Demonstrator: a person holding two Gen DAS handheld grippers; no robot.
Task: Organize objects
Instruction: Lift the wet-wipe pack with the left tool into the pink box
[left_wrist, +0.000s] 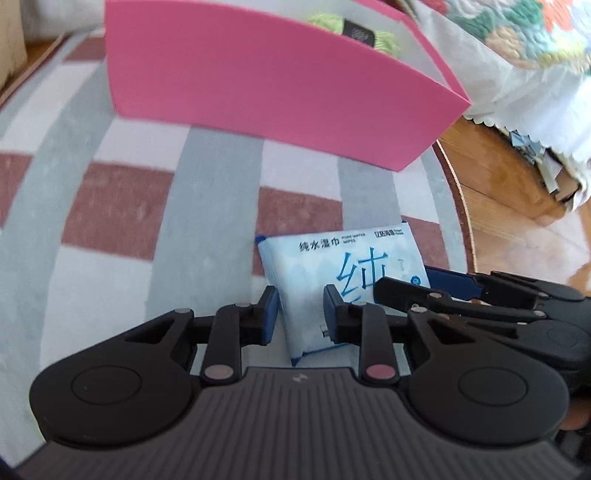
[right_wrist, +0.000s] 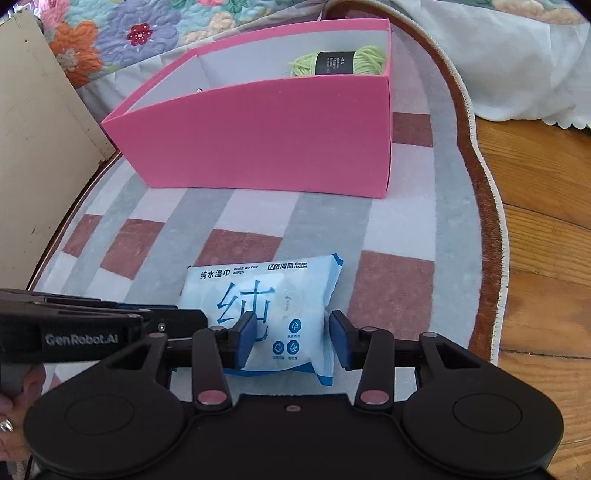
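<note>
A: Where is the pack of wipes (right_wrist: 271, 314) lying?

B: Flat on the striped rug (right_wrist: 236, 221), near its front right edge, well short of the pink box (right_wrist: 258, 136) that stands toward the rug's far edge. A green ball of yarn (right_wrist: 341, 61) already sits in the box's right end.

A: And the claws?

B: Both are at the pack. The right claw (right_wrist: 291, 338) straddles its near right part, fingers partly open, one pad (right_wrist: 245, 341) over the printed face and the other by the pack's right edge. I can't say for sure the pads are pressing it. The left claw (left_wrist: 301, 314) comes in from the pack's left, also at a narrow-to-middle opening, with the pack's near left corner between its fingers.

A: Which way does the pack run?

B: Its long axis goes across the right claw's view, left to right, with the short side pointing toward the box. So I judge the right claw is better placed: it spans the short width near one end.

A: What does the next move call for?

B: Probably closing on the soft pack, lifting, and carrying it forward over the box's near wall, which is lower at the left.

A: The room?

B: Wooden floor (right_wrist: 546, 221) to the rug's right, a flowered quilt (right_wrist: 122, 33) behind, a beige panel (right_wrist: 37, 147) at left.
</note>
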